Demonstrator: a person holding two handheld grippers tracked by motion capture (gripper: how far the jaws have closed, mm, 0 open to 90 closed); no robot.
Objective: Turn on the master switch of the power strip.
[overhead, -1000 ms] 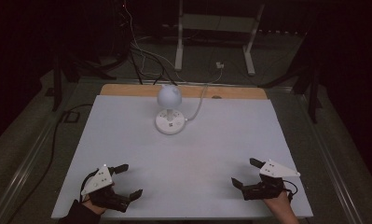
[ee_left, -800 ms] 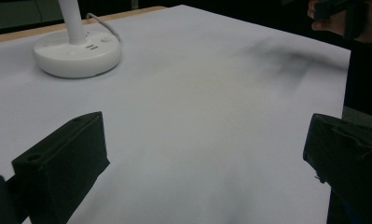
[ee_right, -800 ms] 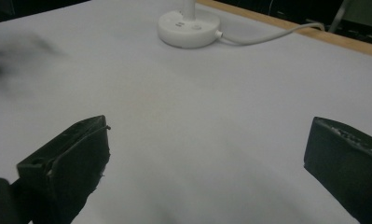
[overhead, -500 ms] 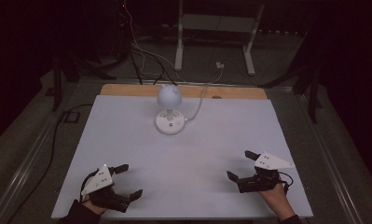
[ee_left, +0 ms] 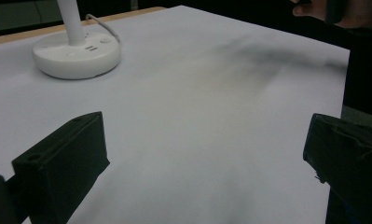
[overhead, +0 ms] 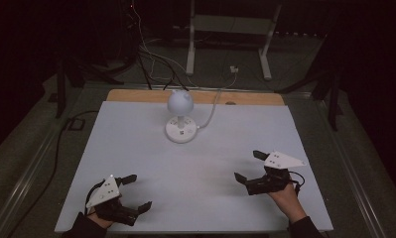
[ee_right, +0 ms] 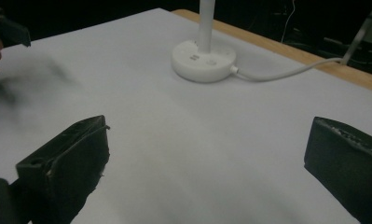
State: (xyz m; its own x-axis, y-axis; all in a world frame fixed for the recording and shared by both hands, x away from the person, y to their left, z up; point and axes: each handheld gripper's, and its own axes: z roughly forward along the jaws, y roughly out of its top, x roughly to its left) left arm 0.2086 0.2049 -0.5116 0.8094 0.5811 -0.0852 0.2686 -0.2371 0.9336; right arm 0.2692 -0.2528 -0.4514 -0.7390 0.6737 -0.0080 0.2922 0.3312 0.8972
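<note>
High view: right gripper (overhead: 247, 167) has moved up and inward from the lower right corner over the last second, now sitting higher in the frame and angled toward the lamp (overhead: 180, 120). Left gripper (overhead: 136, 191) unchanged at lower left, resting by the desk's (overhead: 136, 139) near edge. Both sets of fingers spread wide, holding nothing. Lamp stands upright at upper centre of the white sheet, cord (overhead: 211, 111) trailing off the back; both grippers well apart from it. Right gripper view: lamp base (ee_right: 203, 60) ahead at upper centre. Judgement: a reach for the lamp is starting, right side leading; no contact yet.
</note>
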